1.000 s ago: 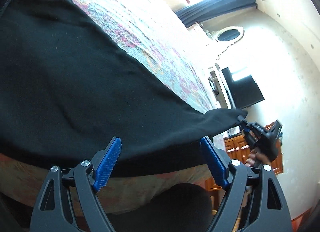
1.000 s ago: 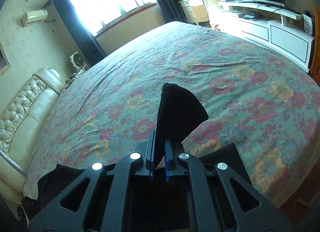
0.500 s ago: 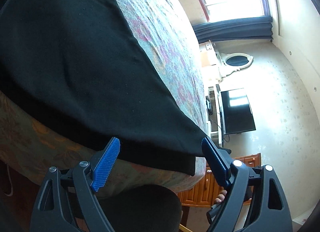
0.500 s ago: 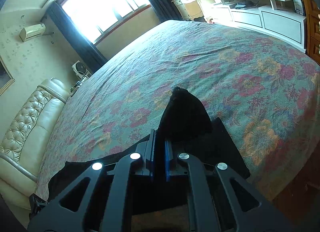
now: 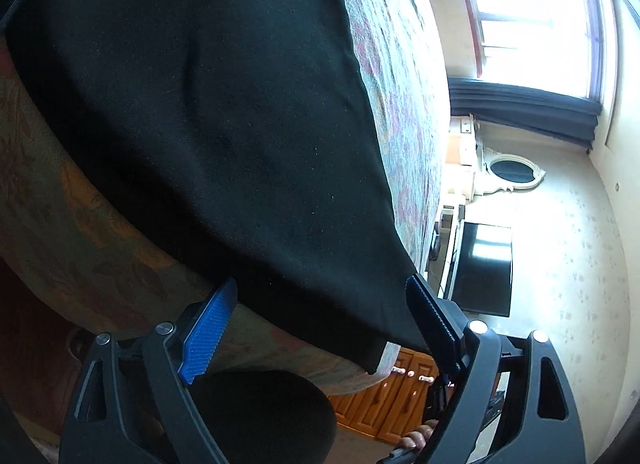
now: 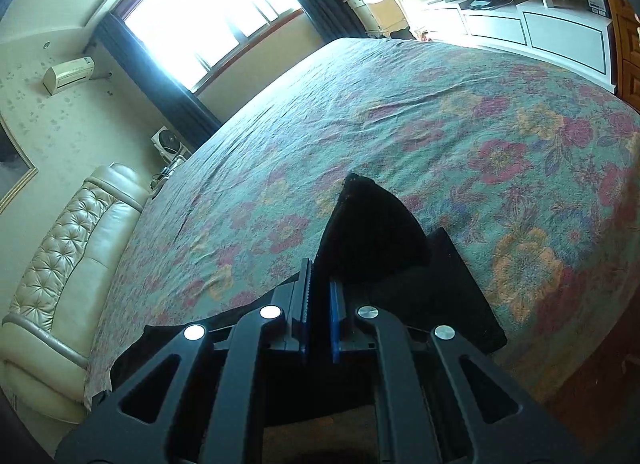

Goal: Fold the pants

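Black pants [image 5: 200, 104] lie along the near edge of a floral bedcover [image 5: 404, 104]. My left gripper [image 5: 320, 284] is tilted at that edge. Its jaws are opening, with the pants' lower edge and corner reaching between the blue pads [image 5: 208, 328], which do not press on the cloth. In the right wrist view my right gripper [image 6: 319, 276] is shut on a corner of the pants [image 6: 372, 232], which stands up as a dark peak over the flat part [image 6: 452, 292] on the bedcover [image 6: 400, 124].
A cream tufted sofa [image 6: 60, 264] runs along the bed's left side. A white TV cabinet [image 6: 520, 28] and a TV [image 5: 486, 268] stand beyond the far side. Wooden drawers [image 5: 384, 404] and a person's hand [image 5: 416, 440] show below the bed's corner.
The left wrist view has rolled, so the bed now stands steeply. The pants' corner, held out to the right a second ago, now hangs between the left jaws. The right gripper lowered its held corner a little.
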{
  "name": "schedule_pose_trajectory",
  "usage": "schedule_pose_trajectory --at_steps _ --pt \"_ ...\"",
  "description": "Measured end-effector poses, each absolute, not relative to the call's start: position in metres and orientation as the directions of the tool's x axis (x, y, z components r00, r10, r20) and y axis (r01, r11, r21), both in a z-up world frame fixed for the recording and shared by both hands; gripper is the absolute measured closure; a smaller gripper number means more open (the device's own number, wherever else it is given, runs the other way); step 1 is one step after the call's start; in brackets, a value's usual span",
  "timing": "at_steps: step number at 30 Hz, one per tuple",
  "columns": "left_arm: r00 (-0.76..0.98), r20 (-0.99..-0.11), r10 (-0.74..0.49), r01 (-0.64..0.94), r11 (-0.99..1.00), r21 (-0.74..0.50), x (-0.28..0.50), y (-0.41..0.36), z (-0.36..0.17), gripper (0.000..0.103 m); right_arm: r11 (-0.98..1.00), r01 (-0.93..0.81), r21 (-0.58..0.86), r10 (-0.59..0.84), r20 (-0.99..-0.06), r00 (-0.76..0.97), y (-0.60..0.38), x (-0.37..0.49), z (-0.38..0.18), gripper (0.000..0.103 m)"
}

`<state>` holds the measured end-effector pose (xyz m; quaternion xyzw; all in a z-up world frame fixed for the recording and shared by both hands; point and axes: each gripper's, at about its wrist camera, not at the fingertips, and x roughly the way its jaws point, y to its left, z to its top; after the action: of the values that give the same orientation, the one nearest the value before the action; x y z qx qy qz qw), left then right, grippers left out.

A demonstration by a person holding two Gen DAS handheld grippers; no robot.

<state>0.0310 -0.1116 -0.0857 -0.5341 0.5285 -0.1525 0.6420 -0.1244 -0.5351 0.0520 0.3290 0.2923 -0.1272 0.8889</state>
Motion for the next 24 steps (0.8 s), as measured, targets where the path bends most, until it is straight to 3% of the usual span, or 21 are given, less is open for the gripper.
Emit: schedule_pose_trajectory --at_steps 4,7,12,18,19,20,21,22,23,24 --pt "0.388 -0.468 -0.794 -0.387 0.321 -0.864 0.027 -0.113 -0.075 0.018 0.744 0.419 0.520 -0.026 -0.605 0.796 -0.538 -0.126 0.049 0.096" --pt "0.401 -0.498 -0.769 -0.342 0.378 -0.860 0.031 -0.120 -0.065 0.018 0.738 0.416 0.532 -0.017 -0.601 0.799 -0.539 -0.128 0.047 0.096" --pt "0.391 -0.526 -0.755 -0.403 0.373 -0.835 0.035 -0.123 -0.080 0.018 0.736 0.408 0.540 -0.011 -0.594 0.804 -0.541 -0.130 0.048 0.096" --pt "0.426 -0.496 -0.757 -0.382 0.346 -0.857 0.048 -0.124 -0.080 0.018 0.735 0.407 0.543 -0.009 -0.592 0.806 -0.540 -0.131 0.049 0.096" --pt "0.425 -0.502 -0.754 -0.378 0.356 -0.855 0.049 -0.124 -0.081 0.028 0.733 0.407 0.544 -0.008 -0.592 0.806 -0.541 -0.132 0.048 0.096" --pt "0.420 -0.521 -0.743 -0.373 0.382 -0.846 0.049 -0.123 -0.081 0.047 0.733 0.408 0.545 -0.007 -0.593 0.805 -0.541 -0.132 0.047 0.096" --pt "0.409 -0.547 -0.730 -0.362 0.420 -0.832 0.048 -0.124 -0.080 0.055 0.731 0.409 0.545 -0.006 -0.595 0.804 -0.541 -0.133 0.046 0.096" --pt "0.399 -0.573 -0.716 -0.345 0.462 -0.817 0.048 -0.125 -0.079 0.077 0.729 0.412 0.546 -0.006 -0.597 0.802 -0.542 -0.134 0.045 0.096" --pt "0.392 -0.589 -0.707 -0.328 0.491 -0.807 0.048 -0.125 -0.080 0.090 0.728 0.415 0.546 -0.007 -0.599 0.801 -0.542 -0.135 0.044 0.096" --pt "0.387 -0.594 -0.705 -0.314 0.505 -0.804 0.046 -0.125 -0.080 0.090 0.725 0.417 0.548 -0.006 -0.601 0.799 -0.543 -0.136 0.042 0.096"
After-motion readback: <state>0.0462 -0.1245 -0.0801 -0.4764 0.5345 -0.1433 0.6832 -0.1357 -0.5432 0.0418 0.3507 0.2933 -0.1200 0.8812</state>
